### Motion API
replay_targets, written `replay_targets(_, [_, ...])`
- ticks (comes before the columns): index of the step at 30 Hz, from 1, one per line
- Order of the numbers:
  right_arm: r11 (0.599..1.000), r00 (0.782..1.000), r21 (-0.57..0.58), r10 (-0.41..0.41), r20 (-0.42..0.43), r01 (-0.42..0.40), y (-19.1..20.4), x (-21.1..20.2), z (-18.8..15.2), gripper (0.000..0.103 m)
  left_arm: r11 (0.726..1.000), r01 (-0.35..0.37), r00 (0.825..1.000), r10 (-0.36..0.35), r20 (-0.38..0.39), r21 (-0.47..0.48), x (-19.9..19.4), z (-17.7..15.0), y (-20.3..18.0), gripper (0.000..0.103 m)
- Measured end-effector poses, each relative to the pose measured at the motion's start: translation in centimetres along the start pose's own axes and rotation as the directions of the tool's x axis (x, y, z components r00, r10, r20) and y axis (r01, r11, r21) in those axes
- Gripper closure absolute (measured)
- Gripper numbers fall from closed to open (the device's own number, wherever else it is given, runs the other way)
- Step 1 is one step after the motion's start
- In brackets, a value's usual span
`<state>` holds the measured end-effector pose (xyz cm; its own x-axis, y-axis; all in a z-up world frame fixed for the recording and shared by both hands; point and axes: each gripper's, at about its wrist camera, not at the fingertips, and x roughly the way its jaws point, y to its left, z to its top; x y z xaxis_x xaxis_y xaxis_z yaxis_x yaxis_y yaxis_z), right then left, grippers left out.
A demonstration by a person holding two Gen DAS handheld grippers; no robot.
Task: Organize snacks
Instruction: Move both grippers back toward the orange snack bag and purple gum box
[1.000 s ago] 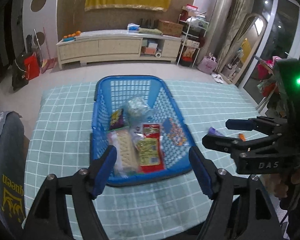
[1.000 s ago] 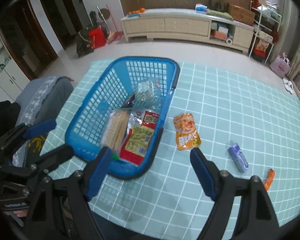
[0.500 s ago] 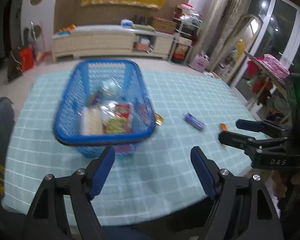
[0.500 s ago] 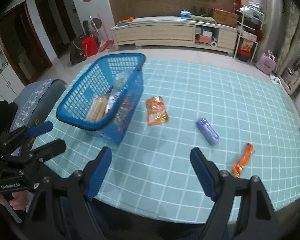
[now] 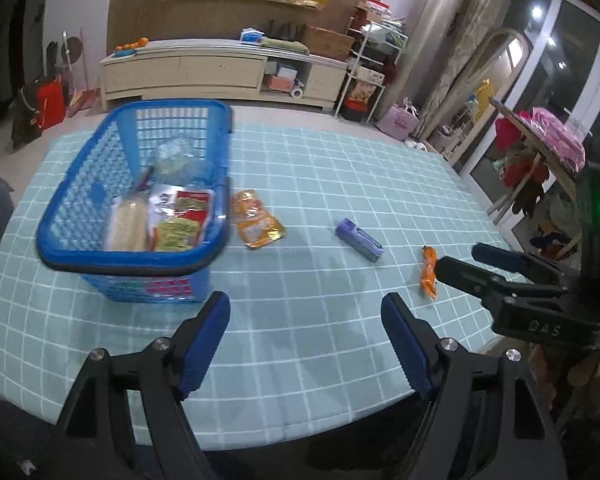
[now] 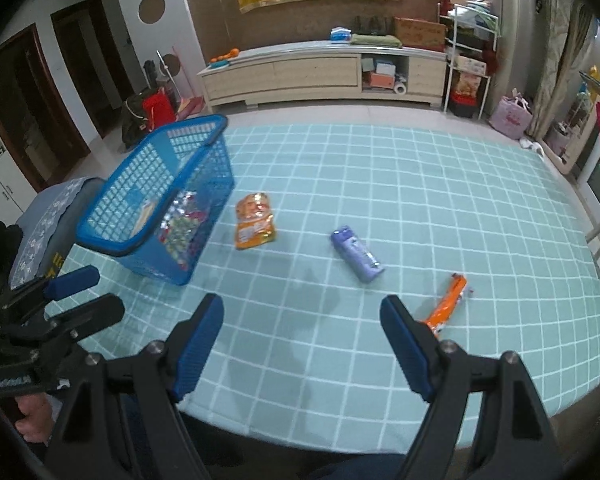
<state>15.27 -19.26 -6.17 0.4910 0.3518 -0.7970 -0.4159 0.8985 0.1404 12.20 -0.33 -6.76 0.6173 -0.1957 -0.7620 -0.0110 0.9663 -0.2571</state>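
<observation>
Left tool [image 5: 306, 314]: jaws spread wide, nothing between them, hanging over bare cloth at the near edge of the worktop.
Right tool [image 6: 302, 316]: jaws likewise apart and empty, above the near edge of the worktop; in the left wrist view it shows at 3 o'clock, its tips close to the orange stick.
Worktop [image 6: 420, 184]: covered in a pale green cloth with a white grid.
Blue basket [image 5: 100, 256]: stands at the left of the worktop, at 10 o'clock from the left tool and 10 o'clock from the right tool, well apart from both.
Basket contents: a pale cracker pack [image 5: 126, 226], a red and yellow packet [image 5: 182, 220] and a clear bag [image 5: 176, 162] lie inside; other items there are too blurred to tell.
Orange pouch [image 6: 254, 226]: flat on the cloth just beside the basket's right wall, at 11 o'clock from the right tool.
Purple packet [image 6: 356, 254]: lies on the cloth at 1 o'clock from the right tool, between the pouch and the orange stick, apart from both.
Orange stick [image 6: 446, 306]: slim wrapper lying slantwise, at 3 o'clock from the right tool, just outside its right finger [image 6: 404, 344], whose edge covers the wrapper's near end.
Person: a hand [image 6: 34, 418] grips the left tool's handle at the lower left of the right wrist view.
</observation>
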Motion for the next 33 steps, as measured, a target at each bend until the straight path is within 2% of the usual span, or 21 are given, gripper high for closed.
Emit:
replay_targets(4, [1.000, 1.000, 0.007, 0.013, -0.005, -0.013, -2.0, 1.2, -0.1, 0.019, 0.999, -0.043, 0.999, 0.043, -0.003, 0.031, 2.1, 0.8, -1.7, 0.027])
replay_targets(12, [0.999, 1.000, 0.022, -0.025, -0.001, 0.025, -5.5, 3.9, 0.6, 0.019, 0.991, -0.114, 0.993, 0.114, 0.005, 0.069, 7.0, 2.6, -4.1, 0.027])
replay_targets(15, [0.999, 1.000, 0.036, -0.025, 0.000, 0.025, -6.6, 4.8, 1.1, 0.019, 0.991, -0.107, 0.994, 0.108, -0.005, 0.084, 9.1, 3.3, -4.7, 0.027])
replay_targets(19, [0.999, 1.000, 0.032, -0.029, -0.007, 0.029, -7.1, 6.5, 1.5, 0.019, 0.984, -0.135, 0.991, 0.137, -0.004, 0.120, 11.4, 3.6, -4.8, 0.027])
replay_targets(24, [0.997, 0.998, 0.044, -0.060, -0.005, 0.060, -7.7, 8.8, 1.9, 0.019, 0.982, -0.166, 0.985, 0.169, -0.025, 0.093, 14.2, 4.2, -3.7, 0.027])
replay_targets(29, [0.993, 0.994, 0.050, -0.105, -0.011, 0.105, -8.0, 11.2, 2.3, 0.019, 0.969, -0.218, 0.975, 0.221, -0.020, 0.113, 16.9, 4.7, -3.0, 0.027])
replay_targets(33, [0.993, 0.994, 0.055, -0.108, -0.023, 0.109, -8.1, 12.8, 2.4, 0.019, 0.968, -0.238, 0.971, 0.240, -0.014, 0.082, 18.5, 5.0, -2.0, 0.027])
